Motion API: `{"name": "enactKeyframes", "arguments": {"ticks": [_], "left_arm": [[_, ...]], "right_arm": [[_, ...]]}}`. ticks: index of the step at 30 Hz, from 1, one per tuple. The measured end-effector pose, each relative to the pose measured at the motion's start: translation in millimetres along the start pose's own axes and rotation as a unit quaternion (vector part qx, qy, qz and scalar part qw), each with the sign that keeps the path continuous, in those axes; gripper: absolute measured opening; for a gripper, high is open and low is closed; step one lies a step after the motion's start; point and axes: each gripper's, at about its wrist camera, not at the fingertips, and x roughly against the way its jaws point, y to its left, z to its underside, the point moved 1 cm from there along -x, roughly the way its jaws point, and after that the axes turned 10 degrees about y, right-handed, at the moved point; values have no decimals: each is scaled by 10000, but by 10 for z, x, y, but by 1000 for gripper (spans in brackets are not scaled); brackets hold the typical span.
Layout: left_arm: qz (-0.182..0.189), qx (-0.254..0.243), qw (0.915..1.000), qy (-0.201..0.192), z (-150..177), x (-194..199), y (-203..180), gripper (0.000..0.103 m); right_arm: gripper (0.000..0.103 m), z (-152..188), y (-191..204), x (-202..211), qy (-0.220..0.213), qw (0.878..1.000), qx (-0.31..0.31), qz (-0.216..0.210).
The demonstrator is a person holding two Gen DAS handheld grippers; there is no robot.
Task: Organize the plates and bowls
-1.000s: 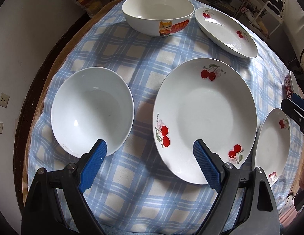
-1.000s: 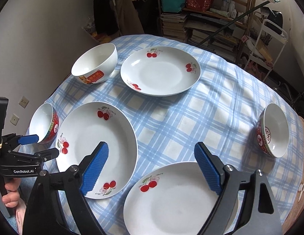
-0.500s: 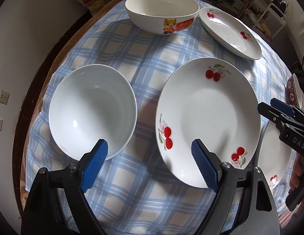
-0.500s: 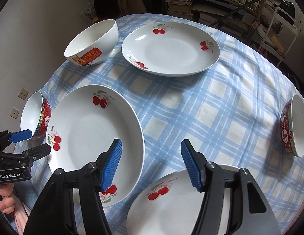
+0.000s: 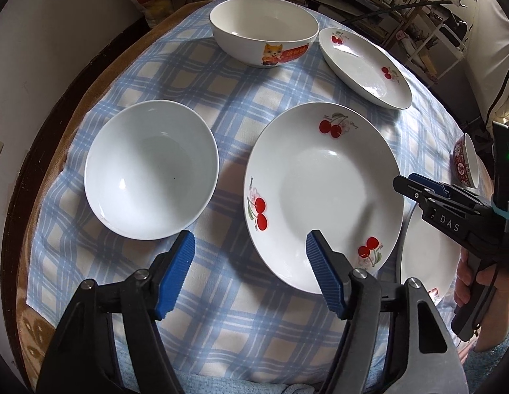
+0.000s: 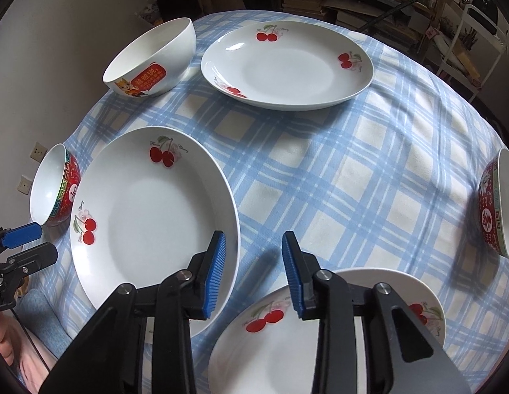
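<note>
A large cherry plate [image 5: 323, 197] [image 6: 149, 223] lies on the checked cloth. To its left sits a bowl that is white inside [image 5: 149, 170] and red-patterned outside [image 6: 54, 187]. My left gripper [image 5: 250, 239] [image 6: 41, 243] hovers over the cloth between the two. Its jaws are closing and the plate's near rim shows between them, untouched. My right gripper [image 6: 252, 239] [image 5: 405, 185] is low at the plate's right rim, jaws closing. Its left pad [image 6: 216, 269] overlaps that rim, and only cloth shows in the gap. I see no pad pressing on anything.
A big white bowl with a cartoon sticker [image 5: 264, 29] [image 6: 152, 59] and another cherry plate [image 5: 366, 65] [image 6: 287, 65] stand at the back. A third cherry plate [image 6: 320, 344] lies under the right gripper. A red bowl [image 6: 500, 207] sits far right. Shelves stand behind the table.
Both grippers' jaws have narrowed, the right much more. The right gripper has come down close to the large plate's right rim. The left gripper has shifted only slightly.
</note>
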Motion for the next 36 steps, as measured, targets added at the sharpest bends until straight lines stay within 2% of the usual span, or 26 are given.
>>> {"name": "enactKeyframes", "arguments": {"ticks": [5,7,8,15,18,22,29,32,36], "left_arm": [[183,102,9996,181,-21,-87,27,55],[199,163,9992,298,-41,-153,44,44],[221,216,9989,364,-52,-193,57,42],[260,657,9958,580,-167,-406,143,39],[295,658,9953,641,-222,-487,121,31],[452,680,9949,589,-263,-539,114,14],[699,819,9928,533,-309,-563,186,14],[562,653,9952,464,-295,-541,122,15],[307,287,9984,386,-262,-457,-6,16]], "right_arm": [[27,1,-3,-11,-50,10000,-17,-41],[20,-4,-8,-4,-107,9998,-41,-131],[19,-9,-10,-2,-120,9997,-54,-186],[17,-19,-16,-9,-176,9993,-108,-310],[8,-28,-6,-27,-153,9989,-78,-445],[7,-36,31,-32,-117,9992,7,-369],[9,-23,-37,-115,-14,9969,-262,-741],[9,-3,-41,-89,-42,9966,-287,-769],[9,51,-26,-15,-101,9978,-251,-604]]}}
